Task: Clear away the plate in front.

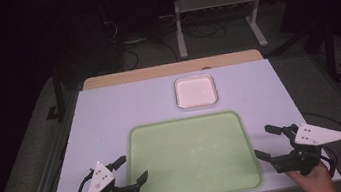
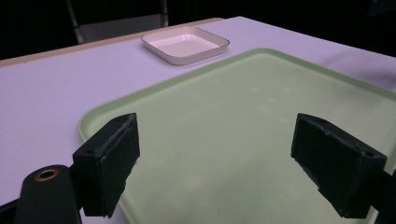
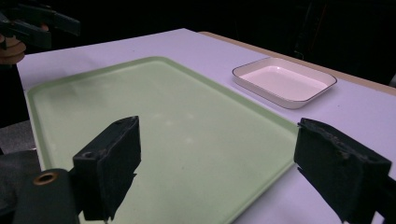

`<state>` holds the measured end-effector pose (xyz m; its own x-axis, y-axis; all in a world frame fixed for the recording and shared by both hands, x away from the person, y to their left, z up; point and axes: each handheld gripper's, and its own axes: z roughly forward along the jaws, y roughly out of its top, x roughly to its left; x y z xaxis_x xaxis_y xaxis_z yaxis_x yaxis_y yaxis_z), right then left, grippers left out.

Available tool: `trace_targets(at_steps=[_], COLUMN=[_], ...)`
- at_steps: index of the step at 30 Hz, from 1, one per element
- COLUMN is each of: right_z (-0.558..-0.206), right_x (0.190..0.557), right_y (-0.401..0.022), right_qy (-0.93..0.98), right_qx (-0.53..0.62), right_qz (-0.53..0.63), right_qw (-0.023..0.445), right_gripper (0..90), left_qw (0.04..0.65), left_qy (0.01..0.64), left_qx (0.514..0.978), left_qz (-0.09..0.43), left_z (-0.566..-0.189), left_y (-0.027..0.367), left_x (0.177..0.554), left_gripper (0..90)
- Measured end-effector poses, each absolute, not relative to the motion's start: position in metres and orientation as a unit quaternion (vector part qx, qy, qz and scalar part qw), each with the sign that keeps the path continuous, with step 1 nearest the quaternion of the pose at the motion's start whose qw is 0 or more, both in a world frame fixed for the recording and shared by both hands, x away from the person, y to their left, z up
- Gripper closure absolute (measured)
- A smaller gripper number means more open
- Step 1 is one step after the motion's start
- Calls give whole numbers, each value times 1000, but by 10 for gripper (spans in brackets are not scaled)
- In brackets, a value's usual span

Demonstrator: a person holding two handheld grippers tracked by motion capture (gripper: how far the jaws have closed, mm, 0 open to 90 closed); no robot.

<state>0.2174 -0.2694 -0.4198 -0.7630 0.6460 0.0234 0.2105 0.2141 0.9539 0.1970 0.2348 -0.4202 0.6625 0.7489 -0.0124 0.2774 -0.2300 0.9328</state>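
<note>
Green plastic, flat and bare, the tray (image 1: 193, 156) lies at the near middle of the table (image 1: 110, 109), one long side along the table's front edge. Nothing rests on it. It is the thing nearest both claws, so the work in hand looks to be about this tray, most likely a two-handed grasp of its short sides.

Just off the tray's left edge, the left gripper (image 1: 130, 168) hovers with its jaws wide and nothing between them; in the left gripper view its fingertips (image 2: 109, 161) frame the tray's near corner and the lip (image 2: 86, 123) there. Just off the tray's right edge, the right gripper (image 1: 266, 142) mirrors it, jaws also spread wide and holding nothing, pointed in across the tray. That symmetric stance suits a wide, shallow thing that one claw could hardly lift level.

Beyond the tray's far edge, slightly right of its middle and clearly apart from it, sits a small white dish (image 1: 196, 91), square, with a thin dark rim, and bare inside. It stands clear of both claws' likely reach to the tray's sides, so I judge nothing blocks them. Past the table's far edge, well beyond the tray, a metal stand (image 1: 217, 8) and loose cables (image 1: 150, 40) lie on the dark floor.
</note>
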Motion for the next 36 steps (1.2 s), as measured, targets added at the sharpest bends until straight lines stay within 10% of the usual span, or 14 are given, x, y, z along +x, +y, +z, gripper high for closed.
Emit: trace_targets(at_steps=[36], right_z=[-415], right_x=[212], right_y=[-274], right_qy=[744], right_qx=[290], right_qz=[565], right_qw=[209], right_gripper=[139], left_qw=[519], left_qy=[324], left_qx=[764], left_qz=[201], left_z=[-403], left_y=[213], left_x=[206], left_gripper=[150])
